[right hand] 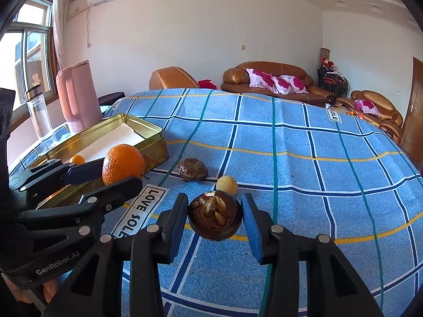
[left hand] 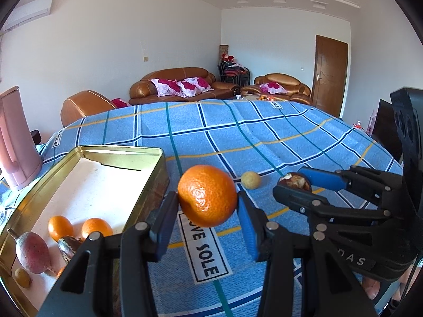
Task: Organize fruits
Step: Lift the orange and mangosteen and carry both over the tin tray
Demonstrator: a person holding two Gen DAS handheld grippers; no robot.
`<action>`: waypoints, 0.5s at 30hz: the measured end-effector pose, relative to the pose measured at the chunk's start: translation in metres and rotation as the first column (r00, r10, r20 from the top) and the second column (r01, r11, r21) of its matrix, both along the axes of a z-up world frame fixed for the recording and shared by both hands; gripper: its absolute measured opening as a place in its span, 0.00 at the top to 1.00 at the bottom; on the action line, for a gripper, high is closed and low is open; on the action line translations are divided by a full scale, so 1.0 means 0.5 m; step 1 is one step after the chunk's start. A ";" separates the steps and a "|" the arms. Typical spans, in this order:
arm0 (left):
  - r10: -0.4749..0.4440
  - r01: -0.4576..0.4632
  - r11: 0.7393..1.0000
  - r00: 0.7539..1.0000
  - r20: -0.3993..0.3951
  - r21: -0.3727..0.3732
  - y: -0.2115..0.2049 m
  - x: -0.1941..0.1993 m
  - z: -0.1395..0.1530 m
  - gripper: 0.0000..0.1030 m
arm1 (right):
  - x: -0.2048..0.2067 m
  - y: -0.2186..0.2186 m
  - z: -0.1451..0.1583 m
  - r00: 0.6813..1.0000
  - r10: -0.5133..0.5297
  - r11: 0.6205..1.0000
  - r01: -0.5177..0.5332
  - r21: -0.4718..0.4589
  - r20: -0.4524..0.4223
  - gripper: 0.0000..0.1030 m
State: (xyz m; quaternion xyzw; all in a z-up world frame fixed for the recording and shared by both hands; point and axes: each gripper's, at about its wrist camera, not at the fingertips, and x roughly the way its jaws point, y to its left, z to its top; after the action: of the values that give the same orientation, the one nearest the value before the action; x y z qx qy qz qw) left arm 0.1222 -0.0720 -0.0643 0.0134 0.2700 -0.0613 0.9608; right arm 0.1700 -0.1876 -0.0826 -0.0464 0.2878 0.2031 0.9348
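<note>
Aloft above the blue checked cloth (left hand: pixel 264 132), a bright, dimpled orange (left hand: pixel 207 195) sits clamped in the left gripper (left hand: pixel 208 211), beside the gold tin (left hand: pixel 156 163); the right gripper (right hand: pixel 215 215) grips a dark brown, split-topped fruit (right hand: pixel 215 216)

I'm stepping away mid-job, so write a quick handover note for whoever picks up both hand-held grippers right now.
Left hand-held gripper: shut on an orange, lifted beside the tin.
Right hand-held gripper: shut on a dark brown fruit, held above the cloth.
Done: two small oranges, a pink fruit and a few smaller pieces are in the tin.
Left: drop both held fruits in, then fetch the brown fruit and small yellow fruit from the cloth.
</note>
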 end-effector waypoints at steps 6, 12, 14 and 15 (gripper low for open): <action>0.000 0.000 1.000 0.999 0.034 -0.002 0.000 -0.012 0.006 0.54 | -0.012 -0.007 0.007 0.999 0.012 1.000 -0.013 0.027 0.038 0.58; 0.006 -0.006 1.000 0.998 0.066 0.005 -0.001 -0.021 0.011 0.54 | -0.024 -0.009 0.013 0.998 0.016 0.999 -0.019 0.041 0.064 0.58; 0.008 -0.008 1.000 0.997 0.074 0.007 -0.002 -0.024 0.013 0.54 | -0.026 -0.009 0.014 0.997 0.016 0.999 -0.019 0.042 0.069 0.58; 0.009 -0.009 1.000 0.997 0.078 0.007 -0.002 -0.025 0.013 0.54 | -0.028 -0.009 0.014 0.997 0.017 0.999 -0.021 0.044 0.073 0.58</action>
State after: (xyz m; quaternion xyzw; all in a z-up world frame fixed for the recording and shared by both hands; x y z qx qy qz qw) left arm 0.1097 -0.0729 -0.0576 0.0181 0.2325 -0.0555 0.9709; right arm 0.1561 -0.1923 -0.0754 -0.0355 0.2487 0.2166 0.9434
